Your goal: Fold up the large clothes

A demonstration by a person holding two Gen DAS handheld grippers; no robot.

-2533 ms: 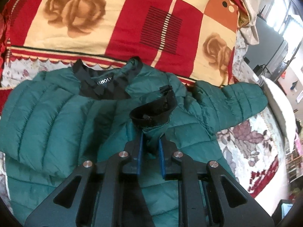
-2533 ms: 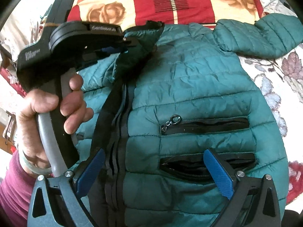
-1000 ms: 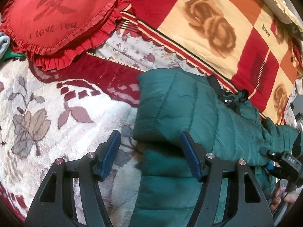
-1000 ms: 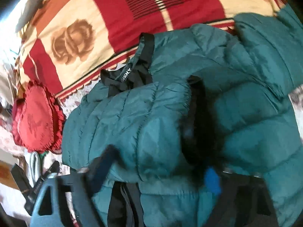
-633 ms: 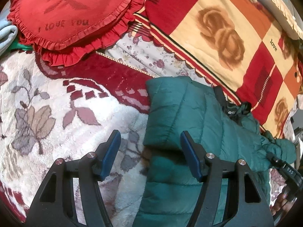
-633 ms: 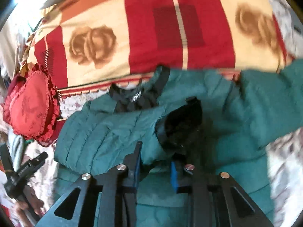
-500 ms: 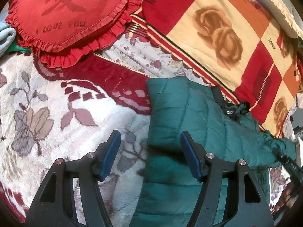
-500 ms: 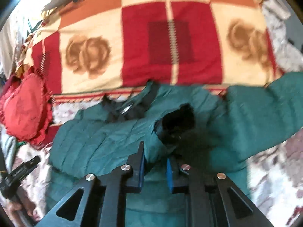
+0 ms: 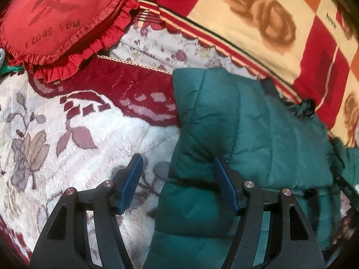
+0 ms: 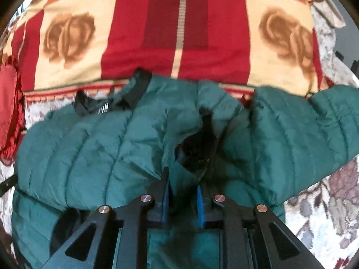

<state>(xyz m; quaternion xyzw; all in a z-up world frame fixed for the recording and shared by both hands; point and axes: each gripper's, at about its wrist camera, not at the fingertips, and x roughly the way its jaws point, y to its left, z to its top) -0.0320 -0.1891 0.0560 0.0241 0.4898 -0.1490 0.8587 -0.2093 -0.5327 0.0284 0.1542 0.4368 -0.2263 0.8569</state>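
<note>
Floral bedspread (image 9: 67, 134) below; left gripper (image 9: 178, 183) angled down, gaping over jacket (image 9: 258, 134) edge (untouched); right gripper (image 10: 182, 198) pinching cuff (image 10: 197, 152), jaws easing apart.

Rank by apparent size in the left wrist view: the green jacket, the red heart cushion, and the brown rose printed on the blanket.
1. Green jacket, which covers the most of the picture.
2. Red heart cushion, partly cut off by the edge, so its full extent is unsure.
3. Brown rose, clearly the smallest; it also lies farthest from the camera.
</note>
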